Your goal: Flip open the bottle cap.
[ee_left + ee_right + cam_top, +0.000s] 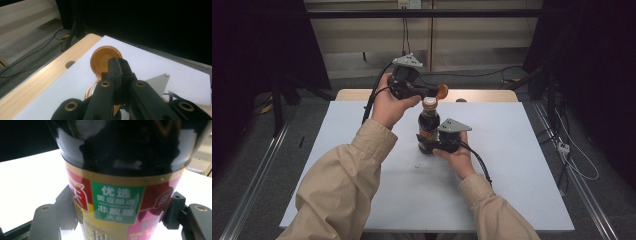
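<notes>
The right gripper [428, 145] clamps the dark bottle [429, 125] mid-bench, while just above it the left gripper [438, 92] pinches the orange cap [442, 91], near the bench's [512, 150] far edge.

The high view looks down from above the table [512, 165]. Each gripper view looks along its jaws at close range, sharing the bottle [429, 131].

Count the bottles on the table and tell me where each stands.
1. A dark bottle stands upright near the middle of the white table, clamped at its label by the right gripper. The left gripper holds its orange cap just above the neck.
</notes>
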The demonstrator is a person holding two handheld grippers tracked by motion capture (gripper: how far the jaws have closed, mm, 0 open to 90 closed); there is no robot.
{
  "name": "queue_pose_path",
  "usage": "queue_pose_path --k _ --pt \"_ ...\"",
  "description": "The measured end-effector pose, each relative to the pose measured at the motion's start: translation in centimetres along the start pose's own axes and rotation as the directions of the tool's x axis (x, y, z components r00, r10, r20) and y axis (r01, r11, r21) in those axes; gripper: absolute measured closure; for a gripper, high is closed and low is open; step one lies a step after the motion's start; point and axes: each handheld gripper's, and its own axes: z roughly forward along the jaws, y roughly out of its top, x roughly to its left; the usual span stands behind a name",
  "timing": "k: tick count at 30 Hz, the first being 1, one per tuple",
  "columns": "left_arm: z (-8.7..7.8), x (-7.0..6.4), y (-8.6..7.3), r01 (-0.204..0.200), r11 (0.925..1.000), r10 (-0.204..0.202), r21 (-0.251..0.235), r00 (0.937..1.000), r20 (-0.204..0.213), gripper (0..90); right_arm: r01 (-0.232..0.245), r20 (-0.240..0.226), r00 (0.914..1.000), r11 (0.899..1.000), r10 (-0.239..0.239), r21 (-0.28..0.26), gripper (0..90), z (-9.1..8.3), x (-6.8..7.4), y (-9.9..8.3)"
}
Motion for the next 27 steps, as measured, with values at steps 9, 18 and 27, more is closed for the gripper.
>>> queue_pose_path --k 9,18,27 --pt "-0.6 0.3 -0.3 0.02 0.9996 -0.02 -0.022 0.9998 -0.003 90.0 -0.003 0.003 1.0 1.0 0.003 0.001 30.5 0.0 0.0 0.0" --pt "-1.7 0.9 -1.3 0.045 0.9985 -0.045 -0.031 0.9989 -0.01 85.6 -0.006 0.009 0.9999 1.0 0.006 0.008 30.3 0.0 0.1 0.1" --pt "-2.6 1.0 -1.7 0.045 0.9982 -0.046 -0.04 0.9987 -0.024 79.7 -0.01 0.013 0.9999 1.0 0.01 0.007 30.2 0.0 0.1 0.1"
